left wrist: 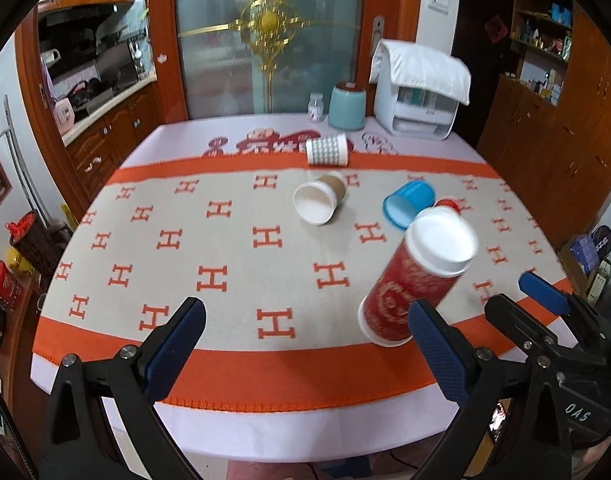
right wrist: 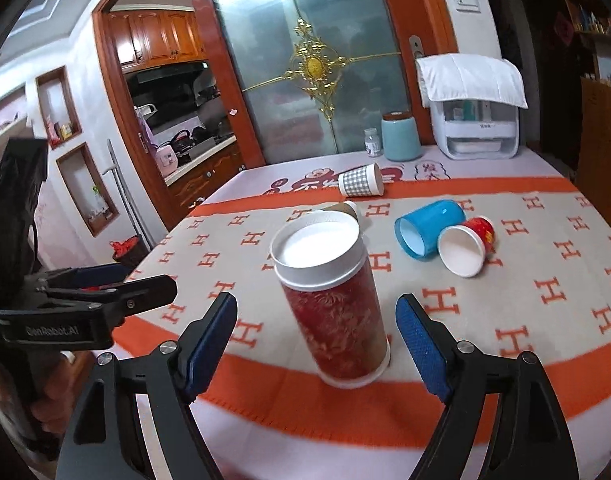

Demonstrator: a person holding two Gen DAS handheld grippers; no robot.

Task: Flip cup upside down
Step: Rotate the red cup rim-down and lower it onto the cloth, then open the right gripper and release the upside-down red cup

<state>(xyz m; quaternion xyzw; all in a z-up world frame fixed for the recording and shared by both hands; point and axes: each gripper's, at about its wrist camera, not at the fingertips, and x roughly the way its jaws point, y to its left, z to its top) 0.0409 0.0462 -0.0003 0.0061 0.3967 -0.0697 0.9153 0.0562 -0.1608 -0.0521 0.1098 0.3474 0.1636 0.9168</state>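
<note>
A tall red patterned cup (right wrist: 337, 312) stands upside down near the table's front edge, its white base up. It also shows in the left wrist view (left wrist: 413, 284). My right gripper (right wrist: 317, 336) is open, its blue pads either side of the cup and apart from it. My left gripper (left wrist: 305, 340) is open and empty, to the cup's left. The right gripper (left wrist: 541, 300) also shows at the right of the left wrist view.
On the orange H-patterned cloth (left wrist: 209, 240) several cups lie on their sides: a brown one (left wrist: 319, 200), a blue one (left wrist: 407, 202), a small red one (right wrist: 467, 244), a checked one (left wrist: 327, 151). A teal jar (left wrist: 346, 105), a small bottle (left wrist: 315, 107) and a white appliance (left wrist: 417, 92) stand at the back.
</note>
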